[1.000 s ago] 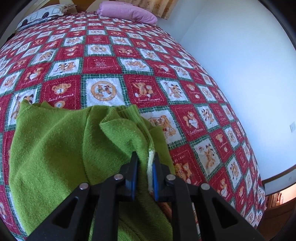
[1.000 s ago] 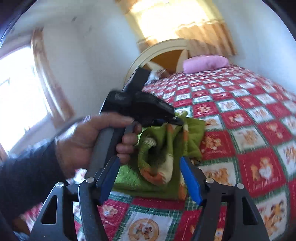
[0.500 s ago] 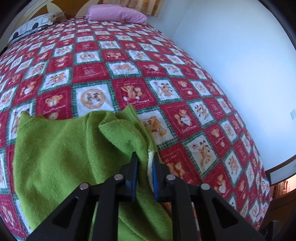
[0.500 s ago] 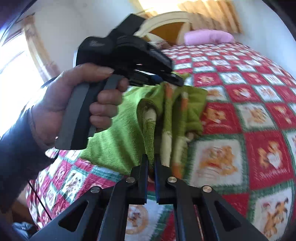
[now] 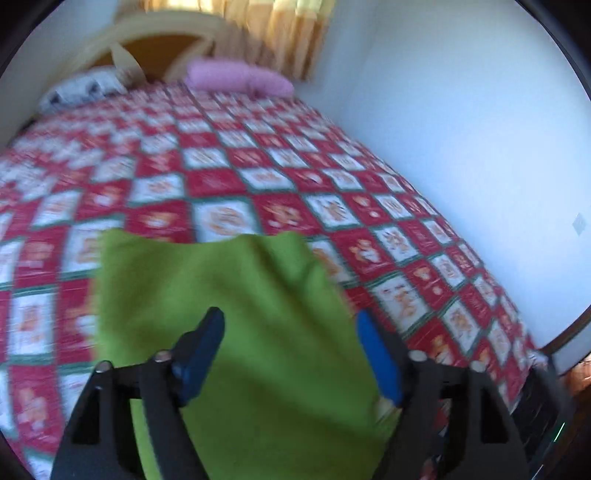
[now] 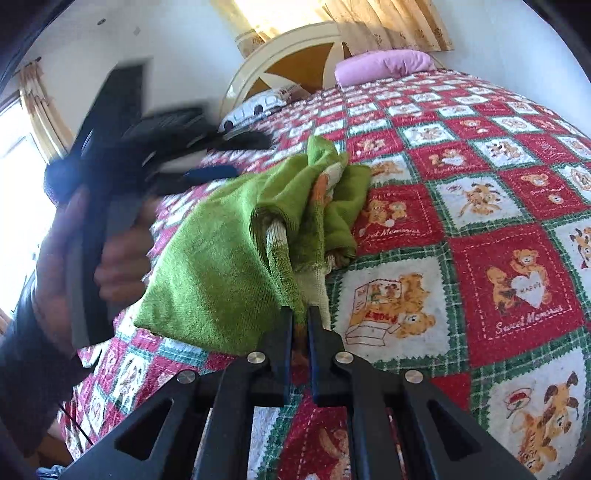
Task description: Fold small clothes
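Right gripper [image 6: 299, 325]: jaws pinched on the near edge of the green knit garment [image 6: 221, 266], low centre of the right wrist view. They closed onto the cloth within the last second, then eased a touch; the cream ribbed cuff [image 6: 314, 288] sits right at the fingertips. Fabric is clamped between the blue pads, no visible gap.

Left gripper [image 5: 290, 350]: jaws spread wide, just opened. The green cloth lies under and between the fingers in the left wrist view, but the pads aren't pressing on it. That frame is motion-blurred. In the right wrist view the same gripper shows at upper left, blurred, gripped by a hand [image 6: 110, 251] with a dark sleeve [image 6: 29, 369], clear of the garment.

Garment: flat green panel toward the left of the right wrist view, bunched into folds at centre with orange and cream stripes showing in the creases. It rests on the bedspread; near edge lifted slightly at the right jaws.

Surroundings: quilted bedspread [image 6: 498, 258], red and white squares with teddy bears, green borders. Pink pillow [image 6: 384, 64] at the top, a white printed pillow [image 6: 258, 105] to its left, both against a cream and brown headboard [image 6: 295, 59]. Yellow curtains [image 6: 388, 22] above it. White wall [image 5: 480, 129] along the right of the left wrist view.
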A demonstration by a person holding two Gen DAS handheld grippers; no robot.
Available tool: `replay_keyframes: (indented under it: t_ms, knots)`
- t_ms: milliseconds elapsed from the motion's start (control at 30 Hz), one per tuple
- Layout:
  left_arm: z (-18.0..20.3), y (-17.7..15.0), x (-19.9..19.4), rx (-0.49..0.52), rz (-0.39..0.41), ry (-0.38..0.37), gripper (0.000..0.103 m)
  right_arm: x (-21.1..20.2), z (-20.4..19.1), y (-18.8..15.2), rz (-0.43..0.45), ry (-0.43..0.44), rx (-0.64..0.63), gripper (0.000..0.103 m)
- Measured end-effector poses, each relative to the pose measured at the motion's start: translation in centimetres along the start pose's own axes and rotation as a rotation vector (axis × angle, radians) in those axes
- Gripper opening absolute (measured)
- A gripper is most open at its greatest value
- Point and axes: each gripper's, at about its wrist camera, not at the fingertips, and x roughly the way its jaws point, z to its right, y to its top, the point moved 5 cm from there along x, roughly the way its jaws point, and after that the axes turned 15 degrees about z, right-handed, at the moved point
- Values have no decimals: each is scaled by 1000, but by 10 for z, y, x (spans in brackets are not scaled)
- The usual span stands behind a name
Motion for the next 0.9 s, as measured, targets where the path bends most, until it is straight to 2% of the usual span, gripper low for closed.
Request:
replay_keyframes:
  t_ms: [67, 100, 133, 233, 333, 400, 467, 533, 633, 667, 767, 800, 833, 900]
  knots:
    - [-23, -15, -25, 60, 39, 93, 79, -8, 1, 8, 34, -61, -28, 57]
    - [-32, -22, -33, 78, 54, 129, 80, -16, 2, 16, 79, -88, -32, 62]
    - [-44, -31, -41, 85, 70, 174, 82, -23, 1, 27, 130, -93, -22, 62]
    - [-69, -50, -50, 56, 83, 255, 83, -17, -11, 48, 142, -87, -40, 62]
    - [-82, -62, -49, -38, 89, 237, 87, 11, -33, 68, 102, -48, -76, 62]
    - [-82, -67, -46, -67, 93, 230, 87, 45, -31, 76, 27, -59, -44, 51]
    - [-79, -72, -45, -80, 84, 219, 90, 83, -19, 74, -55, -90, -13, 36]
    - [-76, -84, -43, -73, 49, 201, 98, 109, -8, 61, -146, -179, -58, 10]
    - [-75, -103, -41, -71, 12, 181, 103, 109, 4, 58, -113, -264, -109, 9]
    - [-77, -106, -39, -99, 10, 166, 103, 110, 12, 53, -122, -256, -67, 9]
    - [-81, -104, -41, -143, 9, 140, 103, 108, 17, 56, -133, -231, -51, 13]
    - [-83, -104, -44, -158, 16, 130, 103, 104, 15, 60, -129, -231, -45, 14]
    - [-85, -103, -49, -173, 35, 130, 103, 98, 11, 68, -112, -241, -49, 22]
    - [-89, -96, -64, -205, 111, 130, 103, 90, -1, 84, -49, -259, -100, 23]
